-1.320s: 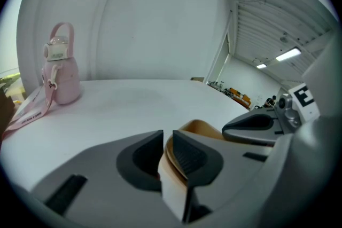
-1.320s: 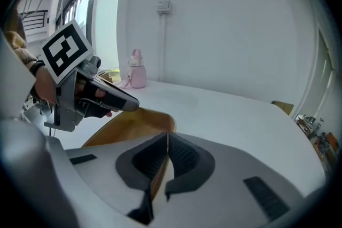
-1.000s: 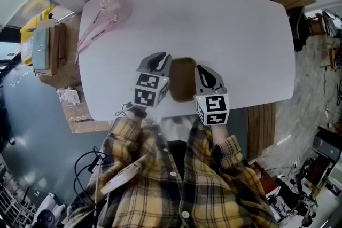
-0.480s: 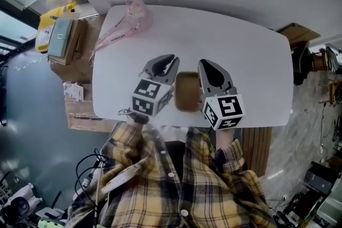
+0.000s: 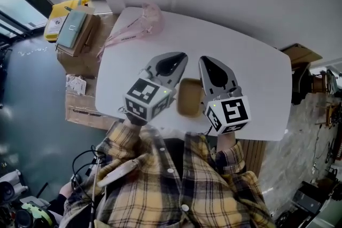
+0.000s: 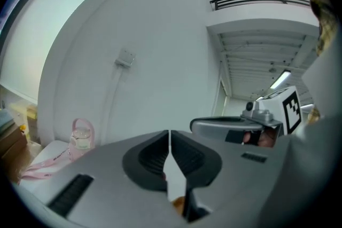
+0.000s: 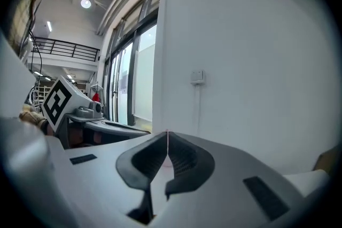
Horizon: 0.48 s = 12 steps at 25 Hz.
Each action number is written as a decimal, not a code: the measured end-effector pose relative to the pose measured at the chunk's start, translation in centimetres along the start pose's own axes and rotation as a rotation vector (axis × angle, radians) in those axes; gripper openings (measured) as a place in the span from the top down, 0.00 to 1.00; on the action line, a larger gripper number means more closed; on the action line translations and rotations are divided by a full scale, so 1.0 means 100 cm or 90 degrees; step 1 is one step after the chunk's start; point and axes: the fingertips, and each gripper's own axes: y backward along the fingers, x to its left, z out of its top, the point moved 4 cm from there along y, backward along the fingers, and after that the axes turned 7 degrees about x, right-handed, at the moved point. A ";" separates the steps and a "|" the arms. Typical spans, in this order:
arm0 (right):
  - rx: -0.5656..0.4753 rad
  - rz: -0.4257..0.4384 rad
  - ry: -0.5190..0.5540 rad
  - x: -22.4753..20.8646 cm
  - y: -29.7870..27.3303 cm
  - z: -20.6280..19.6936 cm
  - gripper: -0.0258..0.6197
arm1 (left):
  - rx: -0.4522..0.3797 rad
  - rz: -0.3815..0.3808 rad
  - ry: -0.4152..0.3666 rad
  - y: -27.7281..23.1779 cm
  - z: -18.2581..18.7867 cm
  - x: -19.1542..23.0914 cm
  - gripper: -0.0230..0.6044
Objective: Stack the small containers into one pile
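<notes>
A single tan stack of small containers point(image 5: 189, 97) stands on the white table point(image 5: 251, 72) near its front edge. In the head view it shows between my two grippers, which are held above the table on either side of it, apart from it. My left gripper point(image 5: 180, 56) has its jaws closing the last bit, tips meeting, with nothing between them. The right gripper point(image 5: 206, 61) is shut and empty. In the left gripper view the left gripper point(image 6: 169, 133) points up at the wall. In the right gripper view the right gripper point(image 7: 167, 133) does the same.
A pink bottle with a strap point(image 5: 149, 13) lies at the table's far left corner, seen too in the left gripper view as the pink bottle point(image 6: 81, 136). Cardboard boxes point(image 5: 75, 34) stand on the floor to the left. A white wall runs behind the table.
Both grippers have risen toward the head camera and tilted upward. The head view has shifted, so the table sits lower and looks smaller. The tan stack stays put between them.
</notes>
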 end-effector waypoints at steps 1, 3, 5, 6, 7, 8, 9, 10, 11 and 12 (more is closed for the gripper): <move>-0.013 0.001 -0.003 0.000 0.002 0.004 0.93 | -0.005 -0.008 0.005 0.002 0.004 -0.002 0.92; -0.032 0.004 -0.006 -0.001 0.004 0.011 0.93 | -0.018 -0.021 0.010 0.004 0.010 -0.004 0.93; -0.037 0.004 -0.002 -0.002 0.005 0.015 0.93 | -0.033 -0.031 0.003 0.005 0.015 -0.006 0.93; -0.038 0.004 0.001 -0.003 0.005 0.016 0.93 | -0.040 -0.036 -0.001 0.005 0.018 -0.008 0.93; -0.038 0.003 0.004 -0.004 0.006 0.018 0.94 | -0.044 -0.042 -0.004 0.005 0.019 -0.009 0.93; -0.038 0.001 0.006 -0.005 0.007 0.019 0.94 | -0.047 -0.047 -0.005 0.006 0.020 -0.011 0.93; -0.038 0.000 0.008 -0.005 0.008 0.020 0.94 | -0.049 -0.050 -0.006 0.007 0.020 -0.012 0.93; -0.038 -0.001 0.011 -0.005 0.009 0.021 0.94 | -0.052 -0.051 -0.009 0.007 0.020 -0.013 0.93; -0.038 -0.003 0.013 -0.005 0.010 0.022 0.94 | -0.053 -0.052 -0.013 0.008 0.021 -0.013 0.93; -0.038 -0.005 0.014 -0.005 0.011 0.023 0.94 | -0.054 -0.053 -0.017 0.007 0.022 -0.014 0.93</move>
